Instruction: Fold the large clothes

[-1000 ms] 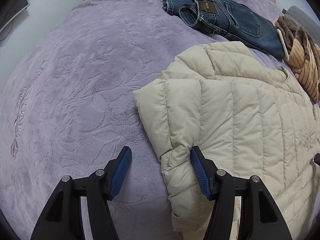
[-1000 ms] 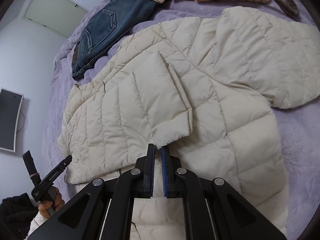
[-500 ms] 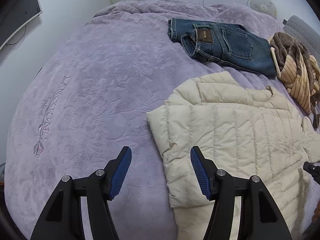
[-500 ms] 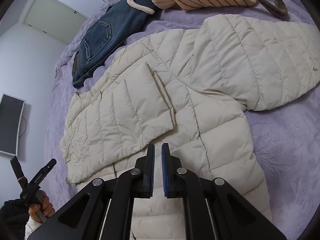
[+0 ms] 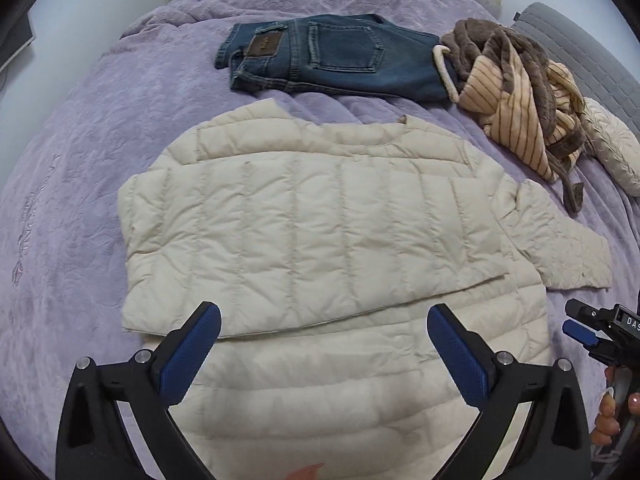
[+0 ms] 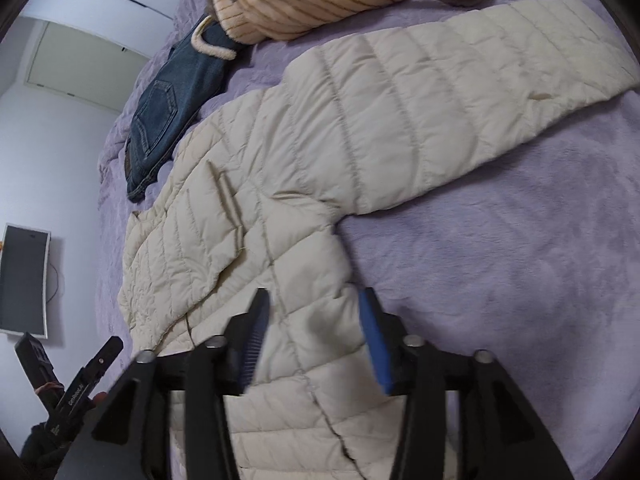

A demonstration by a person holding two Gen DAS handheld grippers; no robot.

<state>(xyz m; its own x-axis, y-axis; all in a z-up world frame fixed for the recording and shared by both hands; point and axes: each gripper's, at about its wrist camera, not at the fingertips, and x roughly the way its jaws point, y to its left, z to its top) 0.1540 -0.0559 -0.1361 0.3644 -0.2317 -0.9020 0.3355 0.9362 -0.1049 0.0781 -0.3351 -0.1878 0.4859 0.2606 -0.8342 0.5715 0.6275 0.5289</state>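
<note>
A cream quilted jacket (image 5: 320,232) lies flat on the purple bedspread (image 5: 80,184). One sleeve is folded across its body, and the other sleeve (image 6: 460,92) stretches out to the side. My left gripper (image 5: 324,344) hovers over the jacket's lower part, its jaws opening wide with nothing pinched. My right gripper (image 6: 314,340) is over the jacket's side edge below the armpit. Its jaws are opening, with the fabric beneath them and not pressed. In the left wrist view, the right gripper (image 5: 588,328) shows at the right edge, held by a hand.
Folded blue jeans (image 5: 332,56) and a brown striped robe (image 5: 516,92) lie at the far side of the bed. A cream pillow (image 5: 616,148) rests by a grey headboard (image 5: 580,48). A dark screen (image 6: 24,276) hangs on the wall. Bare bedspread (image 6: 520,280) lies below the outstretched sleeve.
My left gripper drew back and up from the jacket's left edge and its jaws widened. My right gripper slid right from the folded sleeve's cuff and went from shut to open.
</note>
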